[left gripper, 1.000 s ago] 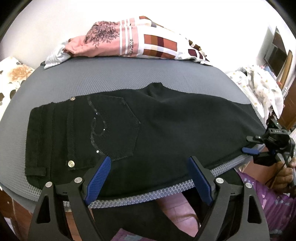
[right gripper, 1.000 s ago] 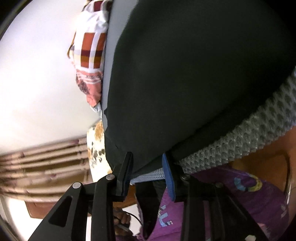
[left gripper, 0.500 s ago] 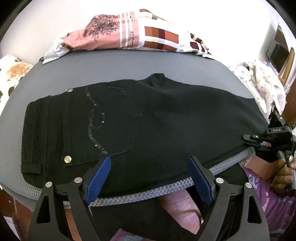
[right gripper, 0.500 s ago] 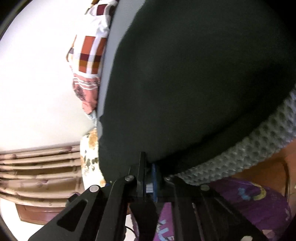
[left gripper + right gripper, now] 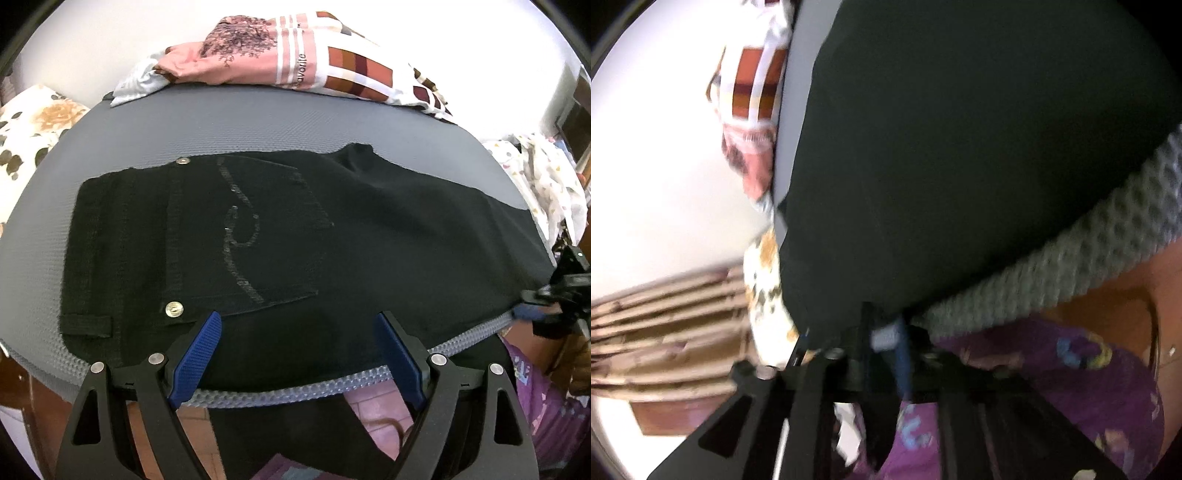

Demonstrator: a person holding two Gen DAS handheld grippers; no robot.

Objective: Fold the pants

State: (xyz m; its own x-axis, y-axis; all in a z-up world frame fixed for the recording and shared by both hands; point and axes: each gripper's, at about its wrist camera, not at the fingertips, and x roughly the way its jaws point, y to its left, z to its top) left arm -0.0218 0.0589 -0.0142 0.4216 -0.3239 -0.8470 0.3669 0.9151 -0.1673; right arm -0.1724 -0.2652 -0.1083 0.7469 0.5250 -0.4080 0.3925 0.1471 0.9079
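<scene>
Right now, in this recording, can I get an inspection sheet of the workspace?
Surface: grey textured mat, near edge in view.
Job's things: black pants lie flat, back pocket up, one end running off the mat's right side.
Clutter: patterned cloth pile at the far edge.
Grippers: left hand-held gripper open, above the pants' near edge; right hand-held gripper at the pants' edge, jaws just opening, blurred, state unclear.
Cables: nothing seen.
Surroundings: white wall, floral fabric, a person's purple garment.

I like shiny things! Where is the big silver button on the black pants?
In the left wrist view, the silver button sits low on the left of the black pants, near the waistband, just beyond the left gripper.
</scene>
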